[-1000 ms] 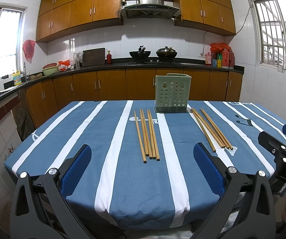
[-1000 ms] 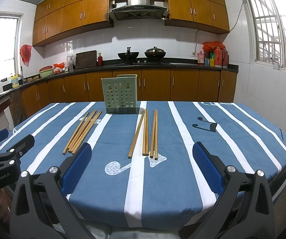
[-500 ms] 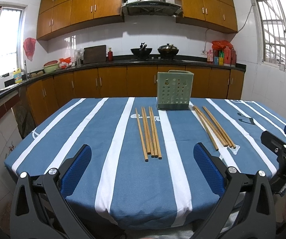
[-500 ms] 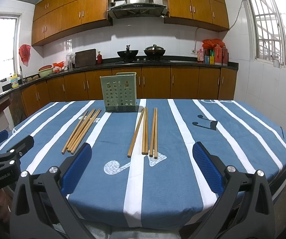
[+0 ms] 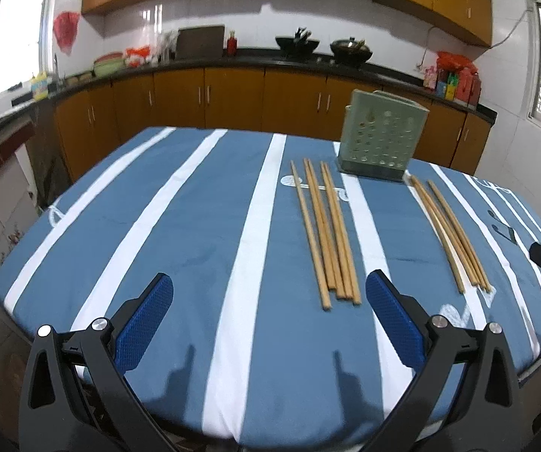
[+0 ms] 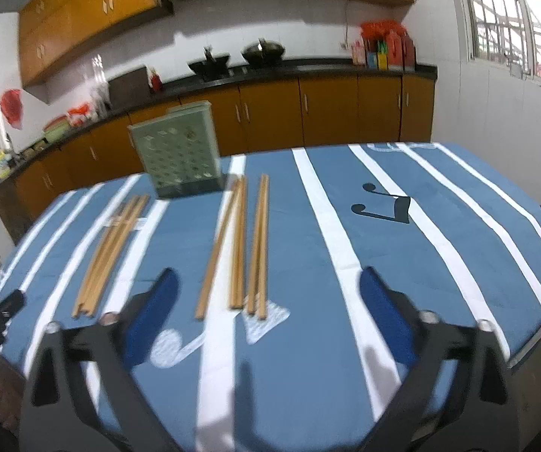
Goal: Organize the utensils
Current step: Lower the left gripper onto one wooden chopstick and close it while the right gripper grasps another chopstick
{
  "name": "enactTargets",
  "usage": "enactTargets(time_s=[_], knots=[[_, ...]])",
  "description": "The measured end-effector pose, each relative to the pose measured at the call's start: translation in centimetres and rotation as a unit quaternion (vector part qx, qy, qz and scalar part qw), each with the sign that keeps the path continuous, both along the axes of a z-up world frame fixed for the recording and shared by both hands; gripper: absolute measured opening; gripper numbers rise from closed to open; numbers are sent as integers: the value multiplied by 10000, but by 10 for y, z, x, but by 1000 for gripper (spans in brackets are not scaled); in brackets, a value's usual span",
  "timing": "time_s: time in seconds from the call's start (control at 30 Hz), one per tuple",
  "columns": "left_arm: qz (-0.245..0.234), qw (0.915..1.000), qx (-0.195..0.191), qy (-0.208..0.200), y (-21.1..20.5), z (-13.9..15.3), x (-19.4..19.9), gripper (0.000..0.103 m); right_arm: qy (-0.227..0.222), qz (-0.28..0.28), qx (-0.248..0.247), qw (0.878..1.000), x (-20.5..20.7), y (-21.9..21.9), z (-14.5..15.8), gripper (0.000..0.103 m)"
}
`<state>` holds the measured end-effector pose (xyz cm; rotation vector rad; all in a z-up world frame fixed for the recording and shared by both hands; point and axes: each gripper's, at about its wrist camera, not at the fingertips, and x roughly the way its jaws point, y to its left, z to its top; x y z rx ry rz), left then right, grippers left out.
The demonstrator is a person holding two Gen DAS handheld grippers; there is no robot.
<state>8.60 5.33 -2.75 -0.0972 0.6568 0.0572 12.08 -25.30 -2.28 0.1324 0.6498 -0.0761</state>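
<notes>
Striped tablecloth point(image 6: 346, 339)'s black note print point(image 6: 383, 207) only right-wrist-visible.

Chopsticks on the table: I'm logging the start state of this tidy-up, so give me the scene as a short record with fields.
surface: table under a blue cloth with white stripes
holder: green perforated holder, upright at the far side
left chopsticks: bundle lying flat, in front of the holder
right chopsticks: bundle lying flat, apart from the first
left gripper: open, holding nothing
right gripper: open, holding nothing
in holder: cannot tell
</notes>
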Motion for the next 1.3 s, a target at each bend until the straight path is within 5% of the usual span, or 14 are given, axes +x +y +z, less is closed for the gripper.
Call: enactTargets(time_s=[0.23, 0.43, 0.77, 1.3], knots=[[24, 9990, -252, 374, 25, -1, 36, 101, 942, -45, 600, 9937, 69, -17, -31, 30], [-34, 9990, -121, 434, 32, -1, 58, 96, 1164, 123, 636, 9911, 94, -5, -46, 28], [-585, 9932, -338, 952, 14, -22, 86, 56, 1259, 184, 112, 9918, 107, 4, -56, 8], [-1006, 9853, -193, 1364, -19, -41, 112, 15, 1146, -51, -65, 9934, 113, -6, -59, 8]])
